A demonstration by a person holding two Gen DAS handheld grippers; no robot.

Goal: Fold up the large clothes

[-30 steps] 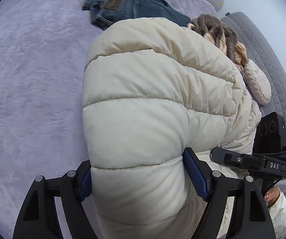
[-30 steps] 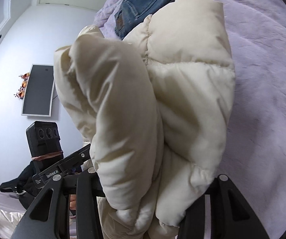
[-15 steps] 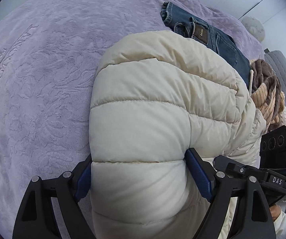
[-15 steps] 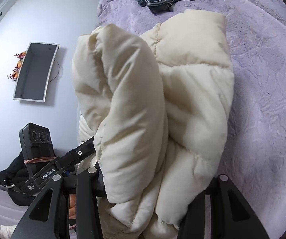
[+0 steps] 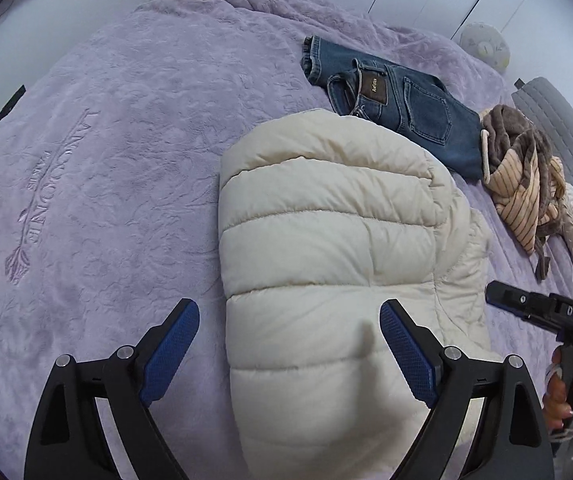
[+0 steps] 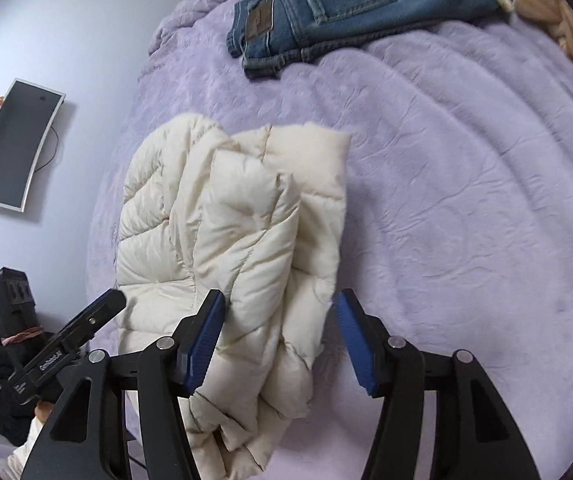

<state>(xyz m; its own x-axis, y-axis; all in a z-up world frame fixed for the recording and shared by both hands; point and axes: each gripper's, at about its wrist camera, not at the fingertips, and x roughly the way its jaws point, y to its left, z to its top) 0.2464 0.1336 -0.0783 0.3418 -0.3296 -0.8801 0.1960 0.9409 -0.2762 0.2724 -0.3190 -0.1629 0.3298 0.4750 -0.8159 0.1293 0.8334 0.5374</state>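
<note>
My left gripper (image 5: 290, 332) is wide open. Its blue pads (image 5: 170, 344) sit on each side of the puffy cream jacket (image 5: 326, 264), and there is a gap beside the left pad, so it is not holding anything. My right gripper (image 6: 278, 328) is wide open too. The jacket's folded edge lies between its pads, close to the left one, but nothing is pinched.

The jacket (image 6: 238, 232) lies in a folded bundle on the soft purple blanket (image 5: 106, 160) that covers the bed. The blanket has letters pressed into it on the left.

A bit farther back, just past the top of the jacket, lies a pair of blue jeans (image 5: 398, 100), folded flat. Next to the jeans, to the right, is a crumpled brown and striped cloth (image 5: 522, 176). Far away, a dark screen (image 6: 14, 144) hangs on the wall.
</note>
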